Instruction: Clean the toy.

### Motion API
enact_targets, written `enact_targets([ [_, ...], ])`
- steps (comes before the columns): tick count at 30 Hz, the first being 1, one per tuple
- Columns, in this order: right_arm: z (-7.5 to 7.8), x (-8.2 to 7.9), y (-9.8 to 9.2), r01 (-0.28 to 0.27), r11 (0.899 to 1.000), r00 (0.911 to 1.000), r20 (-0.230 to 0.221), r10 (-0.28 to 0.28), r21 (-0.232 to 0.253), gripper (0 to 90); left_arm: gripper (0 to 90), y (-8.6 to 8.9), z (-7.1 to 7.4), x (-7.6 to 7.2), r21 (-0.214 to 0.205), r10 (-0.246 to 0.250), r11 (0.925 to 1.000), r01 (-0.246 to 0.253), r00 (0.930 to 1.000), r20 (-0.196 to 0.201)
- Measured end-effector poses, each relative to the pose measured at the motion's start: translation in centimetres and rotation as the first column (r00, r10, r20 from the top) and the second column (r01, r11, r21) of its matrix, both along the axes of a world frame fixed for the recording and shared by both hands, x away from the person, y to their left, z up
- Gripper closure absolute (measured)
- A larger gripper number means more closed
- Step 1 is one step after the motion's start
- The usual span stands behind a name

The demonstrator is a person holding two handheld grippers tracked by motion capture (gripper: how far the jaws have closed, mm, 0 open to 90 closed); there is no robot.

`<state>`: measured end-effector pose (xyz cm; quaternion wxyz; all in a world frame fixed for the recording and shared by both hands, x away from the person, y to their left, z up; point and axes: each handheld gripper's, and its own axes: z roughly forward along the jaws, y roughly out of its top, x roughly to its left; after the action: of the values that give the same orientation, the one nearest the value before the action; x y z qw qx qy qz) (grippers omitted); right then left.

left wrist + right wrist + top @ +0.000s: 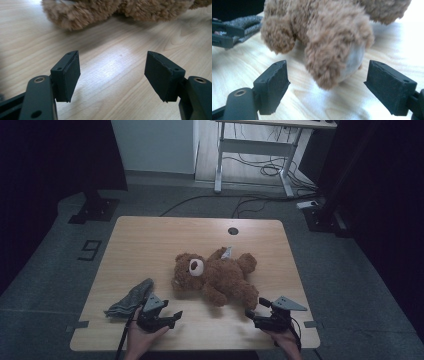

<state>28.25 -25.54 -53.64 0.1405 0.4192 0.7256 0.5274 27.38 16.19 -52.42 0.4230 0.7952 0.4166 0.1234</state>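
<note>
In the high view, the brown teddy bear (216, 275) is lying on its back at the centre of the wooden table (150, 240), with a grey cloth (131, 298) crumpled at the lower left. 2 hands are coming up from the bottom edge. The left gripper (172, 317) is pointing right, low over the table below the bear's head. The right gripper (256, 310) is pointing left, just beside the bear's lower foot.

In the left gripper view, the jaws are standing wide apart over bare wood, the bear's fur (100, 12) lying along the top of the frame.

In the right gripper view, the jaws are gaping wide, and the bear's foot (337, 57) is sitting between them, untouched by either pad.
</note>
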Motion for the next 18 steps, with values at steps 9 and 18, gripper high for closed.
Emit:
enact_targets([
  [9,-0.49,-0.07,0.38,-0.015,1.000,0.9999,-0.003,0.015,-0.025,17.0,28.4,-0.37,0.25,-0.26,-0.020,-0.021,0.9996,0.021,0.9997,-0.007],
  [18,-0.51,-0.08,0.33,-0.025,0.999,0.9997,0.000,0.025,-0.026,16.9,28.5,-0.18,0.06,-0.22,-0.019,-0.010,0.9998,0.010,0.9999,-0.012],
])
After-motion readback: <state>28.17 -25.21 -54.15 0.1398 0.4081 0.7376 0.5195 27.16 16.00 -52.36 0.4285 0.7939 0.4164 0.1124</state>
